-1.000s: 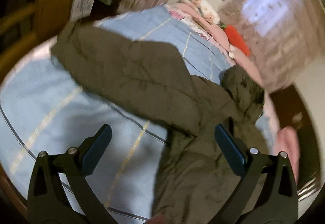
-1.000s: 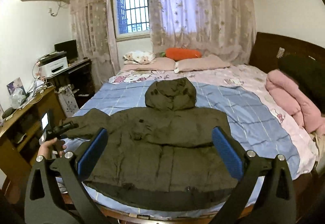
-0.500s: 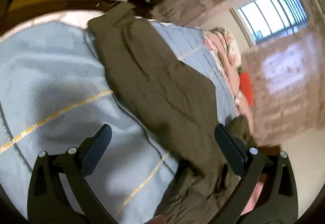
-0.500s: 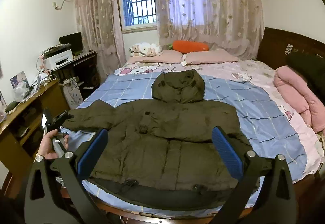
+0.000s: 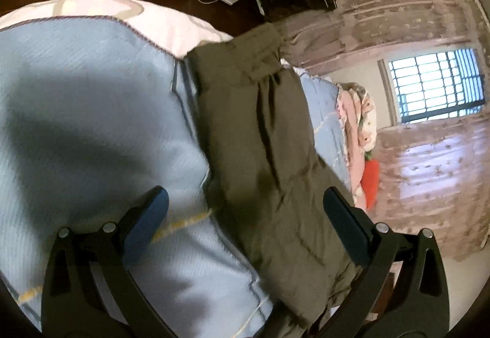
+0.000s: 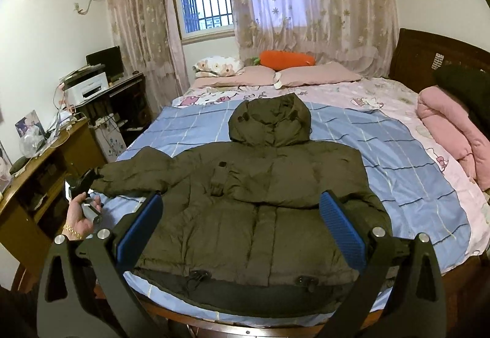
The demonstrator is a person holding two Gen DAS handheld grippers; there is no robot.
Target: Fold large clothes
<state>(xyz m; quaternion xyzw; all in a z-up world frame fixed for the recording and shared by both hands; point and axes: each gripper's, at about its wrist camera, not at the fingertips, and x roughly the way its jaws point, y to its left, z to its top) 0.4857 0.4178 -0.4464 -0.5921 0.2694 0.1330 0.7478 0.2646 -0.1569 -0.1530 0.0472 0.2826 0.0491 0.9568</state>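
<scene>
While your left gripper (image 5: 245, 215) hangs spread wide over the jacket sleeve (image 5: 263, 139), nipping nothing, your right gripper (image 6: 242, 221) gapes equally empty above the hem. Your olive jacket (image 6: 260, 194) lies flat on the blue checked blanket (image 6: 413, 160), hood toward the pillows (image 6: 315, 77); the sleeve cuff seems to overhang the bed edge.

A bed (image 6: 407, 154) with a blue plaid cover carries an olive hooded jacket (image 6: 260, 200) spread flat, pink pillows (image 6: 318, 76), an orange carrot cushion (image 6: 286, 58), and what looks like a rolled pink quilt (image 6: 453, 129) along its right edge
</scene>
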